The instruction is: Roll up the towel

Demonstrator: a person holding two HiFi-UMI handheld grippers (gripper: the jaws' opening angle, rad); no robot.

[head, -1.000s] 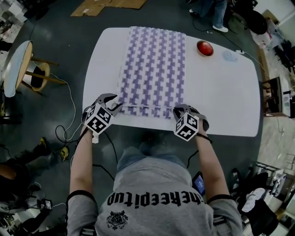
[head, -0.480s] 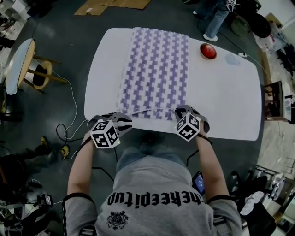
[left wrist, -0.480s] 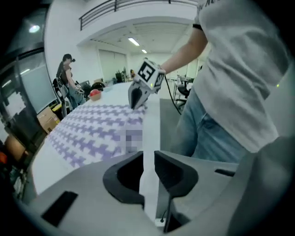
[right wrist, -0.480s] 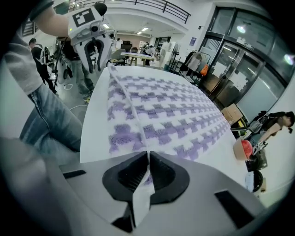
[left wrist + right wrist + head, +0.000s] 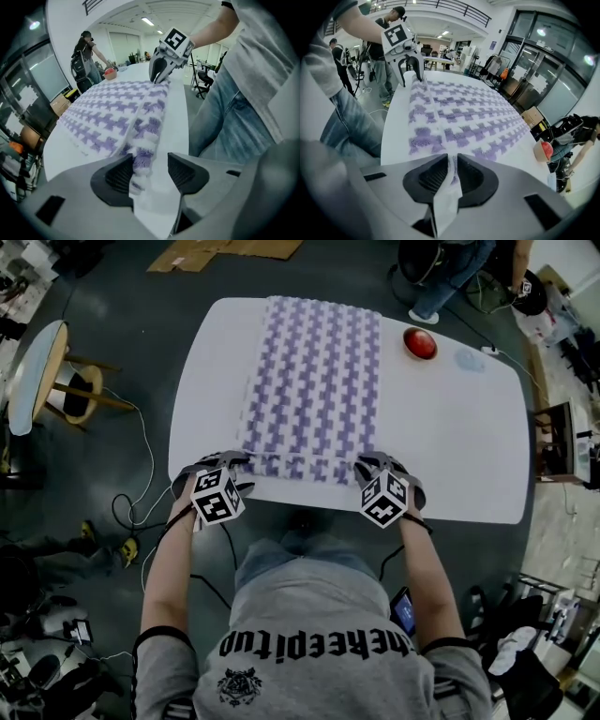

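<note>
A white towel with a purple check (image 5: pixel 314 381) lies lengthwise on the white table (image 5: pixel 450 427), and its near edge is turned over into a narrow fold. My left gripper (image 5: pixel 232 465) is at the near left corner. Its jaws are opening, and the folded edge (image 5: pixel 143 140) lies loose between them in the left gripper view (image 5: pixel 150 164). My right gripper (image 5: pixel 367 465) is at the near right corner. Its jaws are beginning to open, but the pads still pinch the towel's edge (image 5: pixel 451 183). Each gripper shows in the other's view, the right gripper (image 5: pixel 159 77) and the left gripper (image 5: pixel 411 75).
A red round object (image 5: pixel 419 342) and a small pale disc (image 5: pixel 469 359) sit at the table's far right. A round stool (image 5: pixel 42 371) stands to the left of the table, with cables on the floor. A person (image 5: pixel 450 277) stands beyond the far end.
My left gripper pulled back toward me with its jaws closed, then returned to the towel's near left corner and opened. The near edge now lies folded over. The right gripper stayed put.
</note>
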